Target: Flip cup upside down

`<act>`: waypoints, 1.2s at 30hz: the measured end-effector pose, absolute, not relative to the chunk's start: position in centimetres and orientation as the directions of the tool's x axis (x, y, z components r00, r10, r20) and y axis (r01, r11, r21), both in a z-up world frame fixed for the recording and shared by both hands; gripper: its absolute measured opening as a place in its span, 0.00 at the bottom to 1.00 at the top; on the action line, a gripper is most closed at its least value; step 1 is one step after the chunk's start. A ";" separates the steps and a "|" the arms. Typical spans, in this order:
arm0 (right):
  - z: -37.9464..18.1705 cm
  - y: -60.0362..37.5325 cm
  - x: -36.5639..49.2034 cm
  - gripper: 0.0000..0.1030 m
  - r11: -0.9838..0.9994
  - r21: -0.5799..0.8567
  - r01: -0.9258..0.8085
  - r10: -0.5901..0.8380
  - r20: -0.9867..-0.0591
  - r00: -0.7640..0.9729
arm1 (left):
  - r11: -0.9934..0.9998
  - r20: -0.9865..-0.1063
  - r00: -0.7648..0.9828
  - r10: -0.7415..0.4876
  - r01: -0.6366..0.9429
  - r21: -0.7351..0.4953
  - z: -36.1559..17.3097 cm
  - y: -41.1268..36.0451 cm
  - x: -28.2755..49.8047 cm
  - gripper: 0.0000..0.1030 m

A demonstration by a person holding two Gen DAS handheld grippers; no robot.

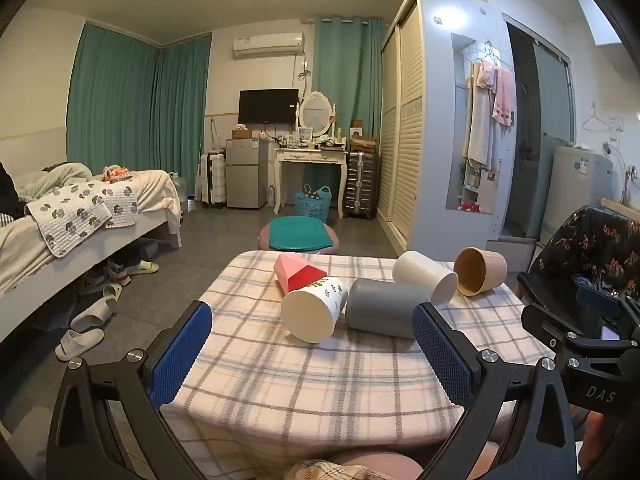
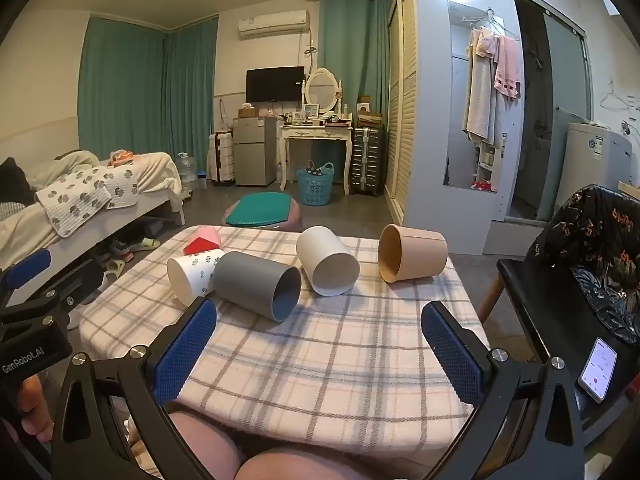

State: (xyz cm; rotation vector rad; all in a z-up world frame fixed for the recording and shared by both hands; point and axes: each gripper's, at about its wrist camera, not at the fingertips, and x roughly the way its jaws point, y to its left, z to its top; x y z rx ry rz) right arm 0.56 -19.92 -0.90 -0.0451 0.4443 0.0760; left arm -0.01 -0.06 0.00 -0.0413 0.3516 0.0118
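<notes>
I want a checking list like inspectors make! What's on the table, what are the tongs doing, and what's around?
Surface: table with checked cloth, its near part bare.
Job's things: four cups, all lying on their sides: leaf-print cup, grey cup, white cup, tan cup. None upside down yet.
Clutter: pink-and-red house-shaped box behind the leaf-print cup.
Grippers: left tongs open, holding nothing; right tongs open, holding nothing. Both short of the cups.
Cables: nothing seen on the table.
Surroundings: bed to the left, chair with a phone to the right, dressing table at the back.
</notes>
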 end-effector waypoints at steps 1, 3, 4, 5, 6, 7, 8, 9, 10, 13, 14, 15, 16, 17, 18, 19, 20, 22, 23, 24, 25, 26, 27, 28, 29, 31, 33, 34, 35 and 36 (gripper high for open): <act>-0.9 -19.9 0.6 1.00 0.996 -0.030 -0.084 0.063 -0.437 0.897 | 0.999 -0.345 0.939 0.006 -0.020 -0.037 0.0 -0.1 0.0 1.00; -1.0 -19.9 0.6 1.00 0.996 -0.027 -0.083 0.063 -0.433 0.899 | 0.999 -0.346 0.938 0.010 -0.022 -0.033 0.0 -0.3 -0.1 1.00; -1.0 -19.9 0.6 1.00 0.996 -0.028 -0.082 0.062 -0.432 0.900 | 0.999 -0.347 0.938 0.002 -0.019 -0.047 0.0 -0.1 0.0 1.00; -1.0 -19.9 0.6 1.00 0.996 -0.028 -0.081 0.061 -0.433 0.900 | 0.999 -0.347 0.938 0.002 -0.020 -0.046 0.0 -0.1 -0.1 1.00; -1.1 -19.9 0.6 1.00 0.996 -0.027 -0.080 0.061 -0.434 0.899 | 0.999 -0.347 0.938 0.002 -0.019 -0.045 0.0 -0.1 -0.1 1.00; -1.1 -19.9 0.6 1.00 0.996 -0.027 -0.084 0.064 -0.431 0.900 | 0.999 -0.346 0.938 0.003 -0.020 -0.045 0.0 -0.2 -0.1 1.00; -1.1 -19.9 0.6 1.00 0.996 -0.025 -0.085 0.066 -0.432 0.899 | 0.999 -0.351 0.936 0.001 -0.019 -0.048 0.0 -0.1 0.0 1.00; -1.1 -19.9 0.6 1.00 0.996 -0.023 -0.085 0.067 -0.434 0.899 | 0.999 -0.350 0.937 0.000 -0.018 -0.048 0.0 -0.1 0.0 1.00; -1.1 -19.8 0.6 1.00 0.996 -0.021 -0.086 0.068 -0.434 0.898 | 0.999 -0.348 0.937 0.000 -0.017 -0.047 0.0 -0.1 0.0 1.00; -0.9 -19.6 0.5 1.00 0.996 -0.022 -0.085 0.068 -0.431 0.900 | 0.999 -0.351 0.936 0.002 -0.020 -0.048 0.0 -0.1 0.0 1.00; -1.5 -19.8 0.6 1.00 0.996 -0.017 -0.086 0.070 -0.434 0.898 | 0.999 -0.353 0.936 0.002 -0.020 -0.049 0.0 -0.1 0.0 1.00; -1.5 -19.8 0.6 1.00 0.996 -0.017 -0.087 0.071 -0.434 0.898 | 0.999 -0.352 0.936 0.000 -0.019 -0.050 0.0 -0.1 0.0 1.00; -1.5 -19.7 0.5 1.00 0.996 -0.017 -0.087 0.071 -0.435 0.898 | 0.999 -0.352 0.936 -0.002 -0.018 -0.052 0.1 -0.1 -0.2 1.00; -1.5 -19.7 0.6 1.00 0.996 -0.016 -0.087 0.072 -0.436 0.897 | 0.999 -0.352 0.936 0.000 -0.019 -0.050 0.1 -0.2 -0.1 1.00; -1.3 -19.7 0.6 1.00 0.996 -0.018 -0.087 0.071 -0.436 0.897 | 0.999 -0.352 0.936 0.002 -0.020 -0.048 0.1 -0.2 -0.1 1.00; -1.3 -19.7 0.5 1.00 0.996 -0.018 -0.087 0.071 -0.436 0.897 | 0.999 -0.352 0.936 0.003 -0.021 -0.047 0.1 -0.2 -0.1 1.00; -1.3 -19.7 0.4 1.00 0.996 -0.017 -0.088 0.072 -0.436 0.897 | 0.999 -0.352 0.936 0.001 -0.019 -0.048 0.1 -0.2 -0.1 1.00; -1.2 -19.7 0.5 1.00 0.996 -0.019 -0.088 0.071 -0.437 0.897 | 0.999 -0.352 0.936 0.002 -0.020 -0.048 0.1 -0.2 -0.1 1.00; -1.2 -19.7 0.5 1.00 0.996 -0.019 -0.088 0.071 -0.437 0.897 | 0.999 -0.352 0.936 0.002 -0.021 -0.048 0.1 -0.2 -0.1 1.00; -1.2 -19.6 0.4 1.00 0.996 -0.019 -0.088 0.071 -0.437 0.897 | 0.999 -0.353 0.936 0.001 -0.020 -0.048 0.1 -0.2 -0.1 1.00; -1.2 -19.6 0.5 1.00 0.996 -0.019 -0.088 0.071 -0.437 0.896 | 0.999 -0.353 0.936 0.001 -0.019 -0.047 0.1 -0.2 -0.1 1.00; -1.5 -19.5 0.5 1.00 0.996 -0.020 -0.089 0.072 -0.438 0.896 | 0.999 -0.352 0.936 0.002 -0.020 -0.047 0.1 -0.2 -0.1 1.00; -1.4 -19.5 0.6 1.00 0.996 -0.020 -0.089 0.071 -0.438 0.896 | 0.999 -0.352 0.936 0.001 -0.019 -0.048 0.1 -0.1 -0.1 1.00; -1.4 -19.5 0.5 1.00 0.996 -0.020 -0.089 0.071 -0.438 0.896 | 0.999 -0.353 0.936 0.001 -0.019 -0.048 0.1 -0.2 -0.1 1.00; -1.4 -19.5 0.5 1.00 0.996 -0.018 -0.090 0.073 -0.438 0.896 | 0.999 -0.353 0.936 0.001 -0.019 -0.048 0.1 -0.2 -0.1 1.00; -1.5 -19.4 0.5 1.00 0.996 -0.017 -0.093 0.076 -0.442 0.894 | 0.999 -0.352 0.936 0.001 -0.019 -0.047 0.1 -0.2 -0.1 1.00; -1.4 -19.3 0.6 1.00 0.995 -0.016 -0.097 0.080 -0.446 0.891 | 0.999 -0.352 0.936 0.001 -0.019 -0.048 0.1 -0.1 -0.1 1.00; -1.5 -19.2 0.6 1.00 0.995 -0.016 -0.097 0.079 -0.447 0.891 | 0.999 -0.353 0.936 0.001 -0.019 -0.048 0.1 -0.2 -0.1 1.00; -1.5 -19.2 0.5 1.00 0.995 -0.017 -0.096 0.078 -0.446 0.891 | 0.999 -0.352 0.936 0.001 -0.019 -0.048 0.1 -0.1 -0.1 1.00; -1.5 -19.3 0.6 1.00 0.995 -0.016 -0.096 0.078 -0.446 0.891 | 0.999 -0.351 0.936 0.000 -0.018 -0.048 0.1 -0.2 -0.1 1.00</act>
